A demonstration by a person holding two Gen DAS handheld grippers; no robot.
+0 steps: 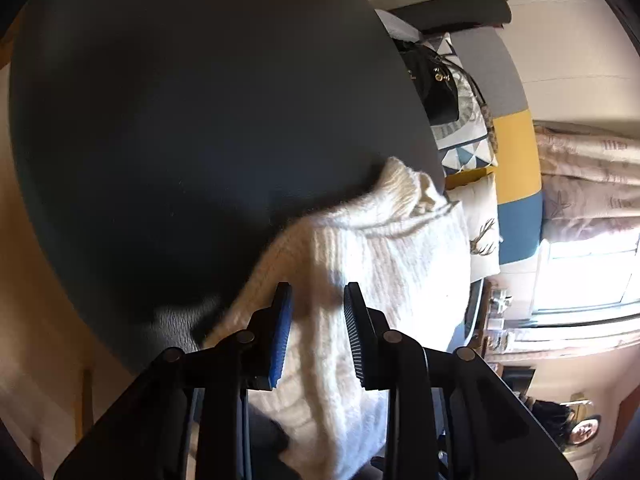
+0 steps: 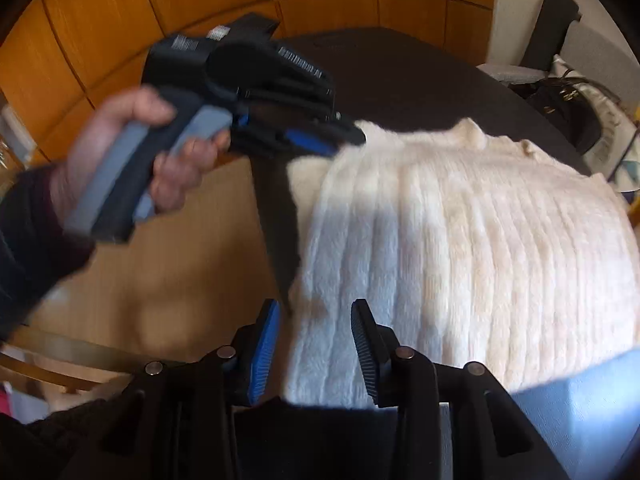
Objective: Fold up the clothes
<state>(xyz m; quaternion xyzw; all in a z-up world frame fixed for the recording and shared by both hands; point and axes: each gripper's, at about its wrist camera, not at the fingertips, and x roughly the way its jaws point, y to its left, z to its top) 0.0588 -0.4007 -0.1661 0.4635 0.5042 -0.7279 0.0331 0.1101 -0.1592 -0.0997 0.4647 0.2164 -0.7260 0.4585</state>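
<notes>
Right gripper (image 2: 316, 354) sits nearest the right wrist lens: jaws partly apart, blue pads either side of the near hem of the sweater (image 2: 460, 248), not pressing on it. No grip there.

Left gripper (image 1: 318, 332), in its own view: jaws also partly apart, knit between and under them, pads clear of the fabric. In the right wrist view its tips sit at the sweater's far-left corner, with the hand (image 2: 120, 152) on its handle. Whether the tips touch cloth there I can't tell; frame is blurred.

Sweater: cream ribbed knit, lying on the dark round table (image 1: 180, 120), looks already doubled into a compact block, near edge hanging off the table rim toward the person.

Step, my read: between folds, both grippers empty and lining up on the left edge. Next move needs both sets of pads to close on that edge, then carry it across evenly so the layers don't slide.

Count: one sweater, two grippers, one table, one hand visible. Black bag (image 1: 432, 84) plus cushions beyond the table, not in play.
</notes>
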